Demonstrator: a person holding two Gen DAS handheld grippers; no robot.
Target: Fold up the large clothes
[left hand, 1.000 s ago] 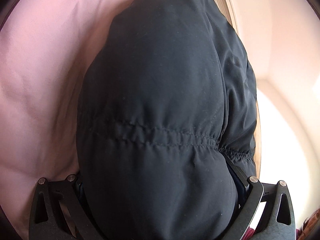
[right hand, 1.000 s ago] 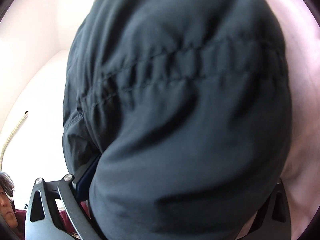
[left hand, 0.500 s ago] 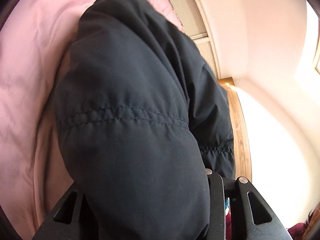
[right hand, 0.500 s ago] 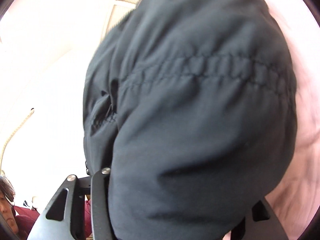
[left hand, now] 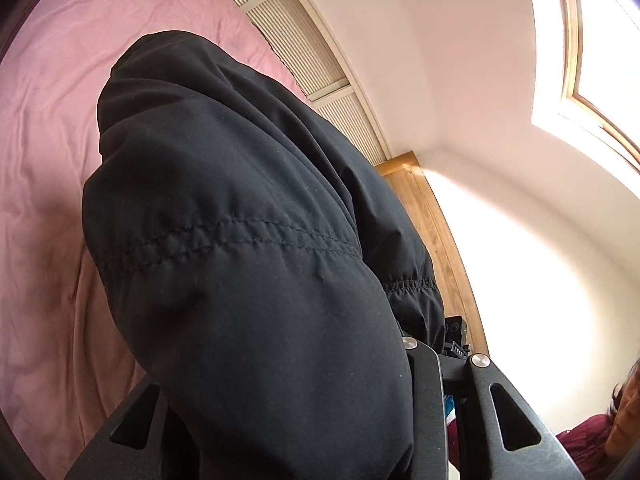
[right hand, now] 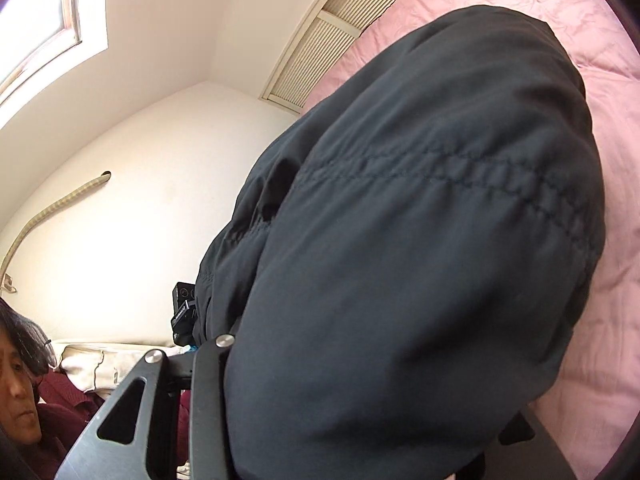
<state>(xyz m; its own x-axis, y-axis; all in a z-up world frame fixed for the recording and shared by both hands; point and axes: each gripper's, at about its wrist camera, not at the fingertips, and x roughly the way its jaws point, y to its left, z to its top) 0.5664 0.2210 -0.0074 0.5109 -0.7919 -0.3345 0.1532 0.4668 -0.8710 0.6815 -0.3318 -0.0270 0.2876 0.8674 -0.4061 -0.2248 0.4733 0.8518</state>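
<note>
- the large black padded jacket of smooth woven cloth (left hand: 248, 240) hangs draped forward over both tools, lifted above the pink quilted bedcover (left hand: 44, 160); its far end reaches down toward the bed, though contact there is hidden.
- the left gripper (left hand: 288, 432) is clenched on a thick bunch of the jacket's hem; cloth bulges out between its two black fingers and covers most of the view.
- the right gripper (right hand: 360, 440) grasps the jacket the same way, with one finger bare at the left and the other nearly buried under cloth.
- a gathered seam of elastic stitching (right hand: 460, 176) runs across the cloth in both views, so the hold looks to be near the waist or hem.
- risk, as i judge it: the fabric is slick and puffy, so a bunch this thick could creep out of either grip if it is swung fast.
- risk: the cloth blinds both cameras, so the landing edge cannot be lined up; the fold may land skewed or trap a sleeve.
- risk: uneven height between the two tools would drag one side and wrinkle the bedcover.
</note>
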